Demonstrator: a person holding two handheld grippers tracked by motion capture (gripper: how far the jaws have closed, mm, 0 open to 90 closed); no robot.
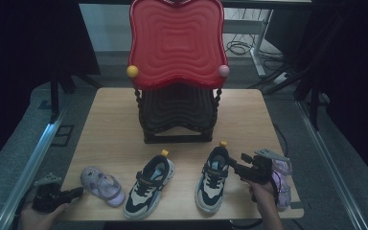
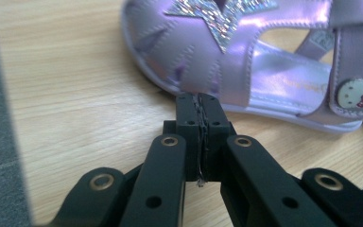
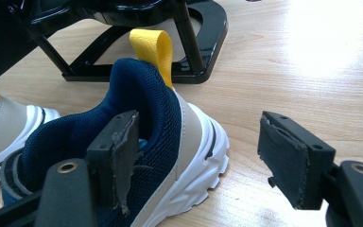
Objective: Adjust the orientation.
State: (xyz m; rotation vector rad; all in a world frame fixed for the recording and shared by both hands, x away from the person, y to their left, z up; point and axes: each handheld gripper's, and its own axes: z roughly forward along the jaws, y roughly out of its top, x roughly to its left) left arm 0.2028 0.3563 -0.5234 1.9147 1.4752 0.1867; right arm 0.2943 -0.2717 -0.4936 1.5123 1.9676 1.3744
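No readable brand text anywhere; the one mark we can make out is a cartoon cat-face patch (image 2: pixel 355 93) on the strap of the lilac glitter-trimmed child's sandal (image 2: pixel 246 56), seen in the left gripper view. There's faint script on its insole, too small to read.

Left gripper (image 2: pixel 198 101): jaws pressed together with nothing between them, tips just short of the sandal's sole edge; we can't tell if they touch it. In the high view this gripper (image 1: pixel 79 191) sits at the near left corner of the light wooden table (image 1: pixel 115 129), with the sandal (image 1: pixel 102 184) just to its right.

Right gripper (image 3: pixel 203 142): jaws spread wide, holding nothing. The navy-and-cream child's sneaker with white sole and yellow heel loop (image 3: pixel 137 142) has its heel between the jaws, close to the left pad and clear of the right one. In the high view that gripper (image 1: pixel 231 160) is near right, tips at the collar of this sneaker (image 1: pixel 212 178).

The matching second sneaker (image 1: pixel 149 185) sits between the sandal and the first sneaker. A second lilac sandal (image 1: pixel 282 179) is mostly hidden behind the right gripper and hand at the near right edge. The two-tier rack with red wavy top tray and black lower tray (image 1: pixel 177 52) stands far centre; its top is cut off by the frame.
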